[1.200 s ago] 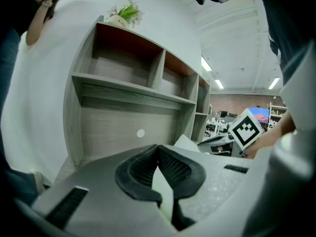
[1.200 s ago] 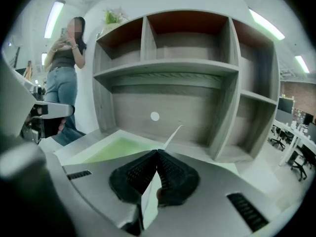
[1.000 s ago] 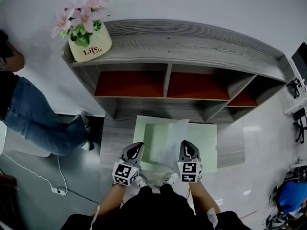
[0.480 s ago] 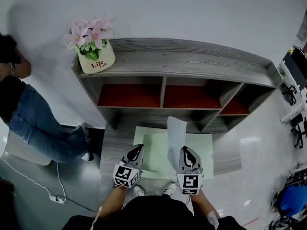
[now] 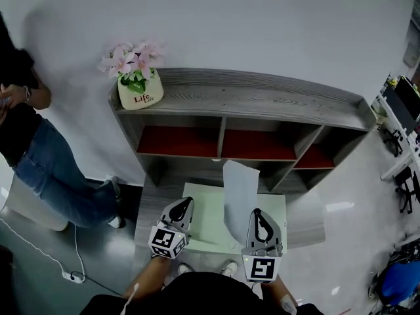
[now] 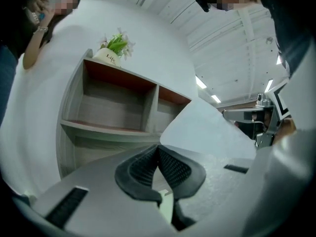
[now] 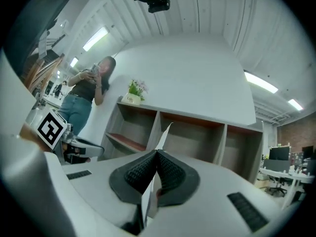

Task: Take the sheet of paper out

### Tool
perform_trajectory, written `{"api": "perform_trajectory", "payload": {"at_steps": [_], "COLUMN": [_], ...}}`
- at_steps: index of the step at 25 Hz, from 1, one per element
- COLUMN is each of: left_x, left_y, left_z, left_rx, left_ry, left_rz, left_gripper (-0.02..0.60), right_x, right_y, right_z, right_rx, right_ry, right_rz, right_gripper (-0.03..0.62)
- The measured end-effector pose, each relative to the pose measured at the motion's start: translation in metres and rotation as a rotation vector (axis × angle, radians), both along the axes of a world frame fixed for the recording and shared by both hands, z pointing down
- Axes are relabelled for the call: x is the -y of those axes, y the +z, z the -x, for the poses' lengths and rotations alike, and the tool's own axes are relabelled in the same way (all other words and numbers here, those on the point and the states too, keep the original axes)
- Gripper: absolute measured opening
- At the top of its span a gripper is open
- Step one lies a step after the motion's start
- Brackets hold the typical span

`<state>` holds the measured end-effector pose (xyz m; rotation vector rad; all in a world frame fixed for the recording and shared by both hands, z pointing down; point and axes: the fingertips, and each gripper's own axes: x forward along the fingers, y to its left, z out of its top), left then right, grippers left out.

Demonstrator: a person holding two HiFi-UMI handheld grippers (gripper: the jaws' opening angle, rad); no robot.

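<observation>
A white sheet of paper (image 5: 239, 199) stands nearly upright in the head view, above a pale green folder (image 5: 207, 218) that lies flat on the low grey table (image 5: 152, 199). My right gripper (image 5: 260, 223) is shut on the sheet's lower edge. In the right gripper view the paper (image 7: 164, 134) rises edge-on from between the closed pads of the right gripper (image 7: 157, 153). My left gripper (image 5: 182, 210) hovers over the folder's left part. The left gripper (image 6: 158, 147) has its pads together with nothing between them, and the lifted paper (image 6: 210, 132) shows to its right.
A grey shelf unit (image 5: 262, 100) with red-floored compartments stands just behind the table, a flower pot (image 5: 138, 94) on its top left corner. A person in jeans (image 5: 39, 156) stands at the left. A cable (image 5: 72, 275) lies on the floor. Office furniture (image 5: 400, 130) sits at the far right.
Both grippers have risen, the right one further. The sheet, lying half in the green folder a second ago, has come up out of it and now stands upright.
</observation>
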<state>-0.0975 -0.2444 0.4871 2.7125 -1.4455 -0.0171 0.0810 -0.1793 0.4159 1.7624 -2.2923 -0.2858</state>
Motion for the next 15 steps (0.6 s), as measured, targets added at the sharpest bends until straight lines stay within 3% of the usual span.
{"api": "perform_trajectory", "payload": {"at_steps": [15], "left_x": [0.000], "left_y": [-0.036], "left_z": [-0.009], "left_rx": [-0.023], "left_ry": [0.013], "left_rz": [-0.072], "left_gripper": [0.008], "right_x": [0.005], "right_y": [-0.036], "right_z": [-0.016], "right_rx": [0.023], "right_ry": [0.069], "right_rz": [-0.138], "right_gripper": [0.021]}}
